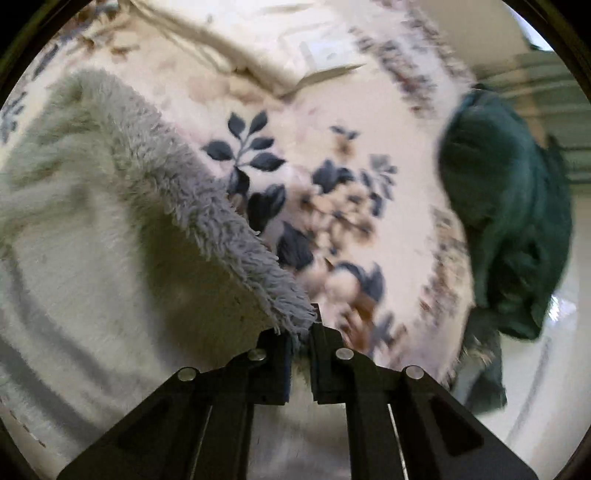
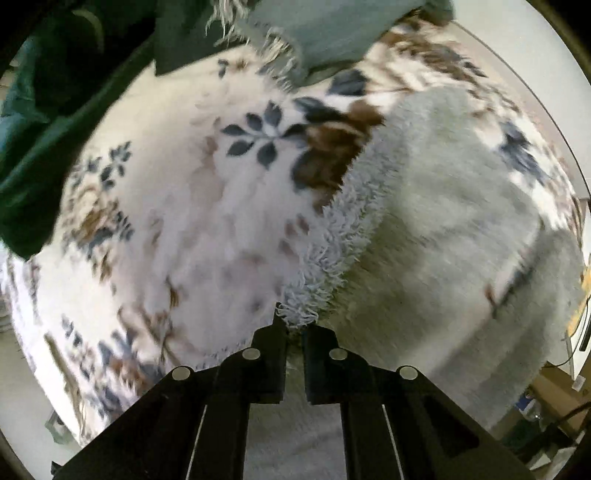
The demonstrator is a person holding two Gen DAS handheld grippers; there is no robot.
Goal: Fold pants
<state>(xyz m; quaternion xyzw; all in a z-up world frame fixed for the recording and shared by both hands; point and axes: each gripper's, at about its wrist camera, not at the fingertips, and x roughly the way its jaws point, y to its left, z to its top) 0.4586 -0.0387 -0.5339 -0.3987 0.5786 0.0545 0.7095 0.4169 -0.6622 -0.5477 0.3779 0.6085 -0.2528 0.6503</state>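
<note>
Spread under everything is a white floral blanket (image 1: 332,155) with blue and brown leaf prints, and it serves as the landmark for all else. On it lie the pants (image 1: 92,229), a pale grey fleecy garment with a shaggy pile. In the left wrist view they cover the blanket's left half, their fuzzy edge running diagonally down to the left gripper (image 1: 300,334). In the right wrist view the pants (image 2: 443,229) cover the blanket's right half, their edge likewise slanting down to the right gripper (image 2: 294,323).

Bare blanket lies beside that edge in both views: to its right in the left view, to its left in the right view. A dark green cloth (image 1: 509,206) sits at the blanket's right border in the left view, and the same green cloth (image 2: 48,147) hangs over the blanket's upper left border in the right view. A blue-grey fringed cloth (image 2: 332,33) lies at the blanket's top border there. Pale floor shows past the blanket's rim, and boxes (image 2: 554,387) stand beyond its lower right rim.

Each gripper's jaws stand narrow, pinching a tuft of the pants' shaggy edge between the fingertips. Both views are motion-blurred.
</note>
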